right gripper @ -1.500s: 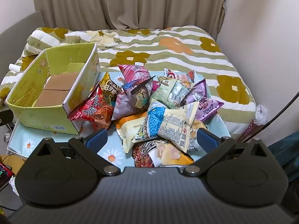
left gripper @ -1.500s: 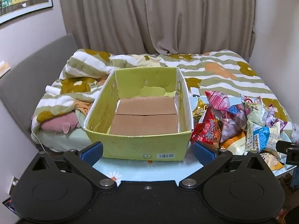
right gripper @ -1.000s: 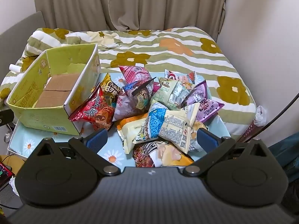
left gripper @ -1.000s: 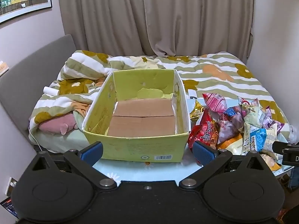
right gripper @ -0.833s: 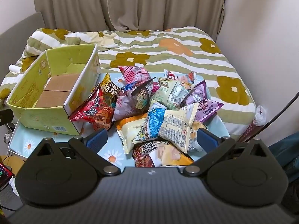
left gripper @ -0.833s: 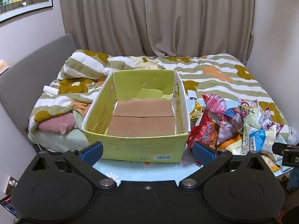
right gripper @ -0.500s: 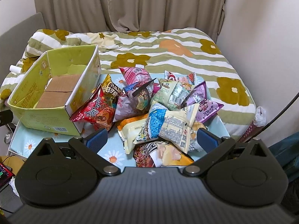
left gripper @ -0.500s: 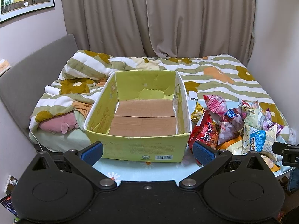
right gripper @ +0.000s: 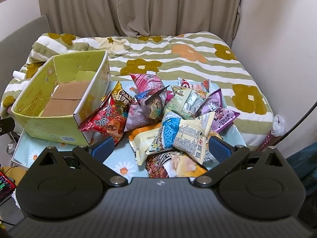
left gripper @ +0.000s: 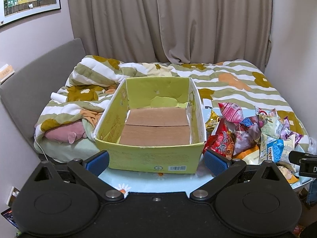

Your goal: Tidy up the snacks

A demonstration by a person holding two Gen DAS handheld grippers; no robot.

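Note:
An empty yellow-green cardboard box (left gripper: 154, 159) with a brown floor stands on a pale blue daisy-print table (left gripper: 142, 180); it also shows at the left of the right wrist view (right gripper: 49, 127). A pile of several snack bags lies right of it: a red bag (right gripper: 105, 121) leans on the box, a blue-and-white bag (right gripper: 184, 134) lies in front. My left gripper (left gripper: 156, 161) is open and empty, in front of the box. My right gripper (right gripper: 161, 148) is open and empty, just before the pile.
A bed with a striped flower duvet (right gripper: 178, 59) lies behind the table. A pink plush (left gripper: 63, 132) lies left of the box. Curtains (left gripper: 168, 19) and walls close the back and right. The table's front edge (right gripper: 21, 162) is near.
Both views have drifted slightly; the box and the snacks sit a little lower and nearer in the right wrist view. Nothing was taken hold of and both grippers stay open.

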